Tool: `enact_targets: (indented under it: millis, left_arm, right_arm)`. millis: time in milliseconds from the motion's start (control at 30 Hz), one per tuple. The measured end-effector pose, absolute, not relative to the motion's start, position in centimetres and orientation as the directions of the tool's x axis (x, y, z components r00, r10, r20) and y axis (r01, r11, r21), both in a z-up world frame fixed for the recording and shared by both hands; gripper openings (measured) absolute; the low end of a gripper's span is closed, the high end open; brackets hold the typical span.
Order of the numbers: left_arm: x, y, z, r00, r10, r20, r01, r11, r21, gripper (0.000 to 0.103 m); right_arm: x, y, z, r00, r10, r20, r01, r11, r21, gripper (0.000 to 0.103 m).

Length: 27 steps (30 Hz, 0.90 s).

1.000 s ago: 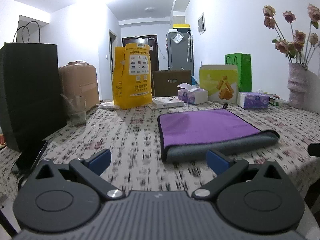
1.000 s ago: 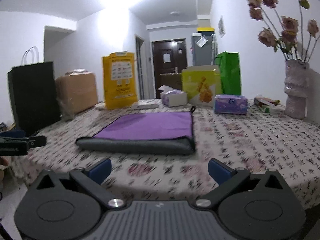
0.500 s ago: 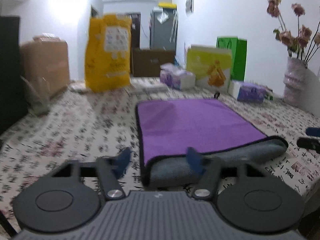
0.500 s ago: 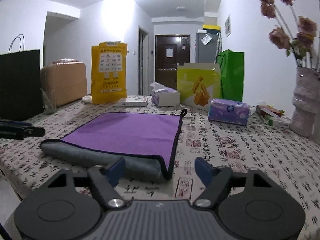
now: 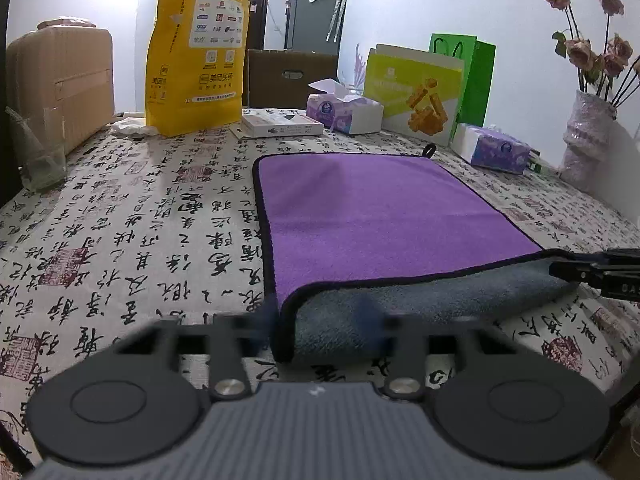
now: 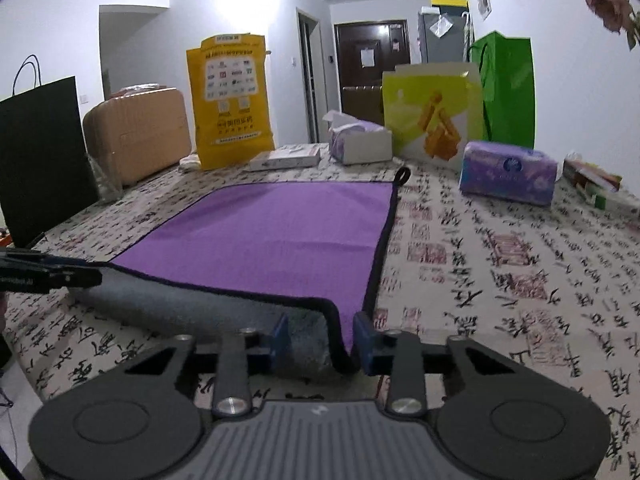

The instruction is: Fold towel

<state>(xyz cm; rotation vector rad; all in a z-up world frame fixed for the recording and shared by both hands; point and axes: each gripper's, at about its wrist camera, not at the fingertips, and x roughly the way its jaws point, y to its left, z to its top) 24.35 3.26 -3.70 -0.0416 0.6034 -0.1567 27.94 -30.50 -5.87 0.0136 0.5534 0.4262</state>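
A purple towel [image 5: 372, 216] with a grey underside and black hem lies folded once on the patterned tablecloth, its grey fold toward me. My left gripper [image 5: 320, 320] straddles the near left corner of the fold, its fingers blurred and part closed around the cloth. In the right wrist view the towel [image 6: 276, 232] lies ahead, and my right gripper [image 6: 320, 336] has its blue pads on either side of the near right corner, narrowly apart. Each gripper's tip shows at the edge of the other's view.
Along the table's far side stand a yellow bag [image 5: 196, 52], tissue boxes [image 5: 344, 108], a green-yellow gift bag [image 5: 416, 92], a purple tissue pack [image 6: 508, 176] and a vase [image 5: 584, 136]. A black bag [image 6: 40, 156] and a glass [image 5: 40, 148] stand left.
Both grippers moved forward from off the table edge to the towel's near corners, and their jaws narrowed from wide open to close around the folded edge.
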Motion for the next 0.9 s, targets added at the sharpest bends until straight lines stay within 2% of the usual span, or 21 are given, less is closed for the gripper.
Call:
enact_targets:
  millis: [33, 67, 100, 167, 267, 433, 633, 900]
  left_arm:
    - [24.3, 3.3, -3.7, 0.816, -0.146, -0.559, 0.126, 0.989, -0.074, 0.017]
    - [24.2, 3.3, -3.7, 0.821, -0.135, -0.554, 0.123, 0.991, -0.059, 0.01]
    - [24.1, 3.4, -3.6, 0.824, -0.136, -0.551, 0.124, 0.991, -0.058, 0.008]
    - [24.0, 3.7, -3.4, 0.826, -0.146, -0.544, 0.128, 0.989, -0.071, 0.007]
    - [23.6, 3.6, -2.8, 0.839, -0.145, -0.524, 0.136, 0.989, -0.056, 0.006]
    - [23.7, 3.3, -1.5, 0.868, -0.141, -0.476, 0.139, 0.99, -0.039, 0.006]
    - [25.7, 2.8, -0.7, 0.874, -0.101, -0.475, 0.113, 0.994, -0.002, 0.006]
    - [30.2, 3.2, 0.3, 0.867, -0.08, -0.492, 0.08, 0.997, -0.021, 0.006]
  right_arm:
    - [28.0, -30.6, -6.0, 0.765, 0.396, -0.508, -0.387, 0.913, 0.128, 0.019]
    - [28.0, -30.5, -6.0, 0.766, 0.392, -0.51, -0.385, 0.914, 0.126, 0.016]
    - [28.0, -30.5, -6.0, 0.767, 0.389, -0.51, -0.384, 0.915, 0.121, 0.016]
    - [27.9, -30.3, -5.9, 0.765, 0.39, -0.513, -0.393, 0.913, 0.109, 0.009]
    - [27.7, -30.0, -5.7, 0.776, 0.374, -0.508, -0.392, 0.917, 0.077, 0.005]
    - [27.7, -30.1, -4.8, 0.802, 0.367, -0.471, -0.386, 0.921, 0.06, 0.005]
    - [29.3, -30.0, -3.9, 0.816, 0.367, -0.448, -0.393, 0.919, 0.035, 0.005]
    - [33.3, -29.5, -2.7, 0.82, 0.366, -0.44, -0.405, 0.914, 0.006, 0.005]
